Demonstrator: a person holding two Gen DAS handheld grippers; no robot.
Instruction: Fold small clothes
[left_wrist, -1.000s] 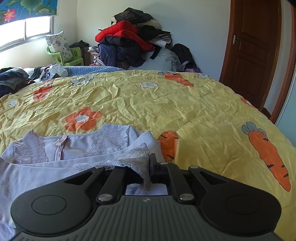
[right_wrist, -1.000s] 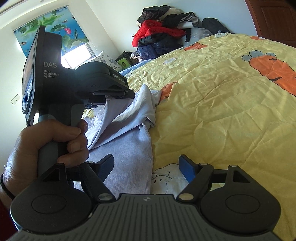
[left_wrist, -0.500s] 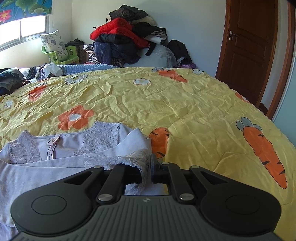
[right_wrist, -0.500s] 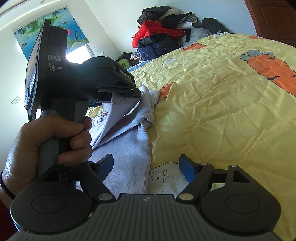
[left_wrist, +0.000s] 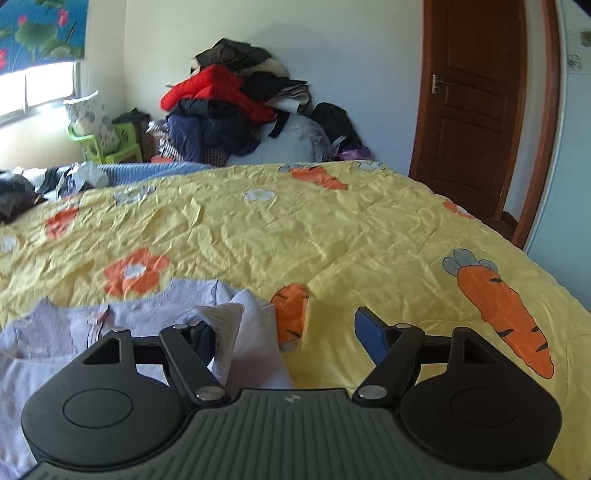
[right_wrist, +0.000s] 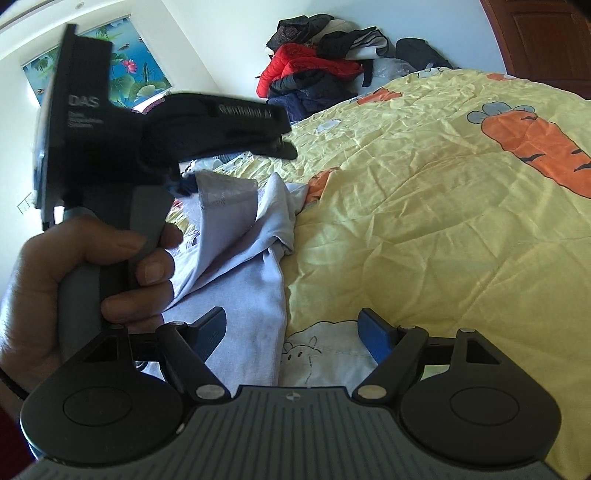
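A small pale lilac garment (left_wrist: 147, 317) with lace trim lies on the yellow bedspread (left_wrist: 332, 240), partly folded. My left gripper (left_wrist: 288, 332) is open; the lace sleeve edge (left_wrist: 225, 325) drapes against its left finger. In the right wrist view the garment (right_wrist: 255, 295) lies below the left gripper body (right_wrist: 207, 125), held in a hand, with the sleeve hanging off its finger. My right gripper (right_wrist: 291, 332) is open and empty, low over the garment's hem and a rabbit print (right_wrist: 317, 343).
A pile of dark and red clothes (left_wrist: 236, 103) is stacked against the far wall. A wooden door (left_wrist: 476, 107) is at the right. More clothes (left_wrist: 22, 188) lie at the bed's far left edge, near a green chair (left_wrist: 107, 144).
My left gripper has opened, letting go of the lace sleeve, which now rests against its left finger. It has also lifted a little. The right gripper has stayed open in place.
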